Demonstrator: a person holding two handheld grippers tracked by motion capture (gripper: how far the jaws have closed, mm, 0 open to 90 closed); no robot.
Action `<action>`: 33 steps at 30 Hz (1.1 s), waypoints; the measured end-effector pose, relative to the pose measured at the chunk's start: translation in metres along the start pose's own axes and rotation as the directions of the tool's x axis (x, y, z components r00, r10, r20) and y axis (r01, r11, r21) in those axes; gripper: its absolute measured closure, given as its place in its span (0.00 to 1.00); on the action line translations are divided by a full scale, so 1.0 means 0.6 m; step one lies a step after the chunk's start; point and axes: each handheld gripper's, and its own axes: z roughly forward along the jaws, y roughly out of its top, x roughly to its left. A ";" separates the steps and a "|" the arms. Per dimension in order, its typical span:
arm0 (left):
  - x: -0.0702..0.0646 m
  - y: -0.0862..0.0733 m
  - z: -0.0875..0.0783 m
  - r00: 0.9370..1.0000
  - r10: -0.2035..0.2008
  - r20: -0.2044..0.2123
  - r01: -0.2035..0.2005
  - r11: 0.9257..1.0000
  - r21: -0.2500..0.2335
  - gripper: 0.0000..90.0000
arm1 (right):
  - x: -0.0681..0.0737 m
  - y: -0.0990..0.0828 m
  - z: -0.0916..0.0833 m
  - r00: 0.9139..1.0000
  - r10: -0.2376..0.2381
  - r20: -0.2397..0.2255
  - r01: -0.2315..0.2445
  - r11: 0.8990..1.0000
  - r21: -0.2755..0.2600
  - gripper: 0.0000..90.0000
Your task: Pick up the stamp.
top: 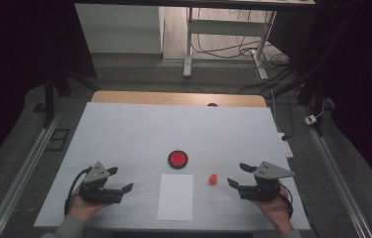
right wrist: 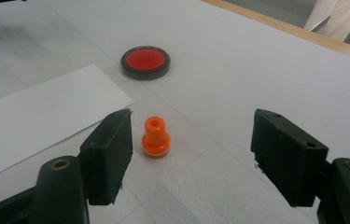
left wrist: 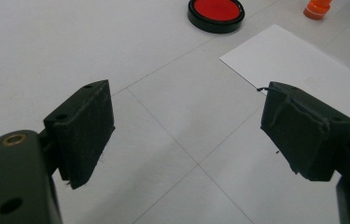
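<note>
Two grippers rested on the white table [top: 124,129], one near each front corner, and three things lay between them. At the left, the left gripper [top: 122,181] sat low in a hand [top: 82,207], its jaws spread wide and holding nothing; in the left gripper view only bare table showed between them. Next to the right lay one sheet of paper [top: 175,197], flat on the table near the front edge, well apart from that gripper. Just beyond the sheet's far edge stood one round black pad [top: 178,159] with a red inside, not touching the sheet. To the right of the sheet stood one small orange stamp [top: 213,179], upright and near the sheet's right edge but apart from it. Farthest right, the right gripper [top: 238,175] was held by the other hand [top: 275,210], its jaws also wide apart and empty. In the right gripper view the stamp [right wrist: 155,137] stood just ahead of the jaws, closer to the left one, touching neither.
</note>
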 end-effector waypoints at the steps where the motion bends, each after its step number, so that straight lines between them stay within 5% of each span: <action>1: 0.000 0.000 0.000 1.000 -0.002 0.000 0.002 1.000 -0.001 0.19 | 0.002 0.001 0.002 1.000 0.003 -0.004 -0.003 1.000 0.001 0.33; 33: -0.001 -0.001 0.005 1.000 0.007 0.003 -0.007 1.000 0.014 0.19 | 0.035 0.009 0.104 0.997 -0.040 -0.061 0.049 0.989 0.141 0.37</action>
